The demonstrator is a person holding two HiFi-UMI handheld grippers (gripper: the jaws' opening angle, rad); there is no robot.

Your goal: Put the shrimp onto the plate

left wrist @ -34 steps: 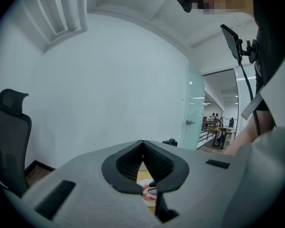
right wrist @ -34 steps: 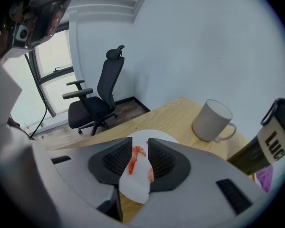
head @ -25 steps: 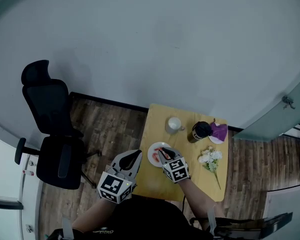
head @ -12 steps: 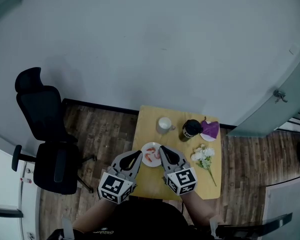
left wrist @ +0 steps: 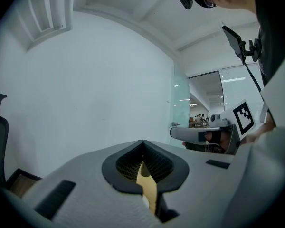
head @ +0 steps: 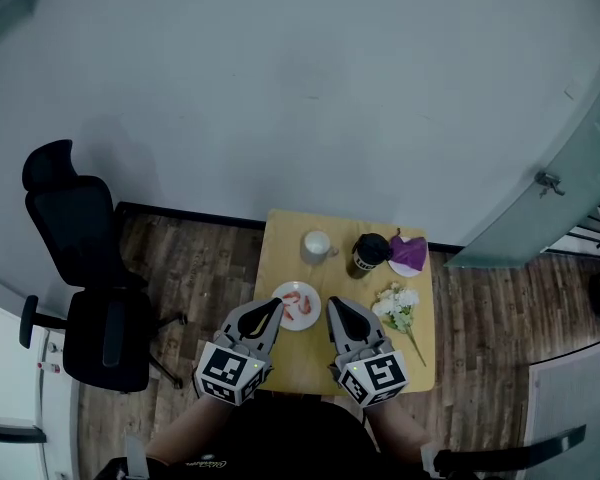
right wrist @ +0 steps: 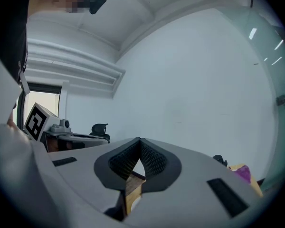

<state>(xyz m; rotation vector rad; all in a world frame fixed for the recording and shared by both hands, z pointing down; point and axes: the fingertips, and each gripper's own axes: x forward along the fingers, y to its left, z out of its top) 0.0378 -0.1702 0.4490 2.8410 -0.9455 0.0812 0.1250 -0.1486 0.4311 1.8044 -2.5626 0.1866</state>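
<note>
**A:** Where is the shrimp [head: 298,303]?

**B:** It lies on the plate [head: 296,285], red on white, at the near left of the bench [head: 310,353]. By my reckoning the task is done.

**A:** And if it had to be lifted again?

**B:** I judge it light, soft and a little slippery. I would pinch it gently across the thick middle of the curl, not by the thin tail.

**A:** What are you holding?

**B:** Nothing. My left hand-held gripper [head: 273,308] is clenched and empty, its tip by the plate's left rim as seen from above. My right hand-held gripper [head: 336,306] is clenched on nothing too, between the plate and the flowers [head: 398,308].

**A:** What else is there?

**B:** A cup [head: 316,245] and a dark can [head: 368,253] stand at the far edge. A chair [head: 80,268] is on the floor, well off to the left.
</note>
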